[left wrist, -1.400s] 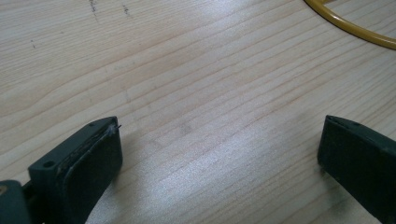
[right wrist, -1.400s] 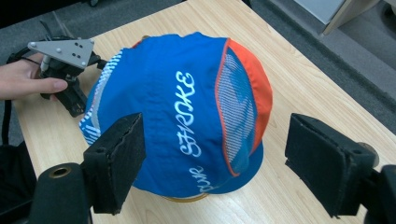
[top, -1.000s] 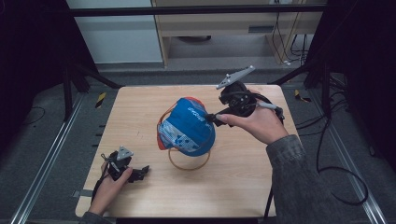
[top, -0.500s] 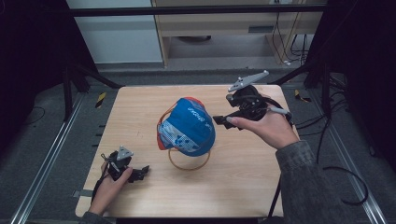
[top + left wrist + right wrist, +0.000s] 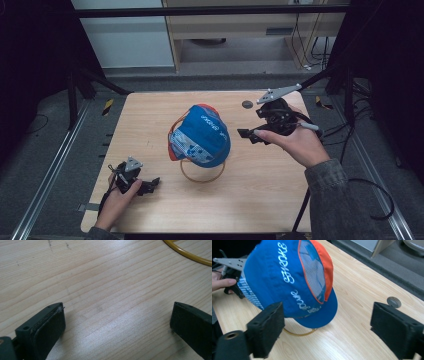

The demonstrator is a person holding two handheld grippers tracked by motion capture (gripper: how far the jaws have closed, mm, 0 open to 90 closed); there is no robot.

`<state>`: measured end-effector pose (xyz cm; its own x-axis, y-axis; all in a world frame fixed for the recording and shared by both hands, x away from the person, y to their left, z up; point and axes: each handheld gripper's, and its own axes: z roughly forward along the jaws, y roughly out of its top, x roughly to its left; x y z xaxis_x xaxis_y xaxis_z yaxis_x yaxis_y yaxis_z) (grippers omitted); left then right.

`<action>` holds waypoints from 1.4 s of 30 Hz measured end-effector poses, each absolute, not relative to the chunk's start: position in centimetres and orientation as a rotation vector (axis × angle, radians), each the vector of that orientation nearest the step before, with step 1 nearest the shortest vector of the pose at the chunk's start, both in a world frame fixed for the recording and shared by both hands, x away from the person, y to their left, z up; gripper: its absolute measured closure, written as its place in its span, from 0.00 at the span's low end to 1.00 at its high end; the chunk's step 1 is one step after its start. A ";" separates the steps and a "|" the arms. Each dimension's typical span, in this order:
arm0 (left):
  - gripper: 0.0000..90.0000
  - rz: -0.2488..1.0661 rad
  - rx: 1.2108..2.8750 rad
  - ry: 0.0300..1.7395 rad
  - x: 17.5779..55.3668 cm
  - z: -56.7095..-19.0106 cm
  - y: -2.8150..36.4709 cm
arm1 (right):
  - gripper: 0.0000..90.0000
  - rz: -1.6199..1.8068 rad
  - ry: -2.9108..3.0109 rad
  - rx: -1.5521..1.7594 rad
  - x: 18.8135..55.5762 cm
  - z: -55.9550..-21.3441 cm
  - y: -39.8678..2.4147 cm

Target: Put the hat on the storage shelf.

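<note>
The blue cap sits mid-table on a yellow ring stand; light, soft, floppy cloth, its stiffer brim the best hold. Right tongs, empty just right of it, have just been opening; left tongs rest spread, near left.
</note>
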<state>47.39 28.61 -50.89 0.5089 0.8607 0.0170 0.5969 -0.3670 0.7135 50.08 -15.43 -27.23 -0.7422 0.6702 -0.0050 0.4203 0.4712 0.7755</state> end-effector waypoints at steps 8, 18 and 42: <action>0.00 0.519 2.100 1.186 47.4 -50.9 28.6 | 0.07 1.176 2.374 0.937 49.6 -28.1 -17.0; 0.00 0.523 2.100 1.187 47.4 -50.9 28.6 | 0.06 1.189 2.346 0.972 49.1 -29.1 -18.5; 0.00 0.523 2.100 1.187 47.4 -50.9 28.6 | 0.13 1.125 2.289 0.972 46.8 -34.5 -20.0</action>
<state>47.36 28.60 -50.88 0.5081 0.8610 0.0214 0.5968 -0.3699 0.7120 46.78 -20.01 -34.51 -0.6733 0.7373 -0.0547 0.4071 0.4315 0.8050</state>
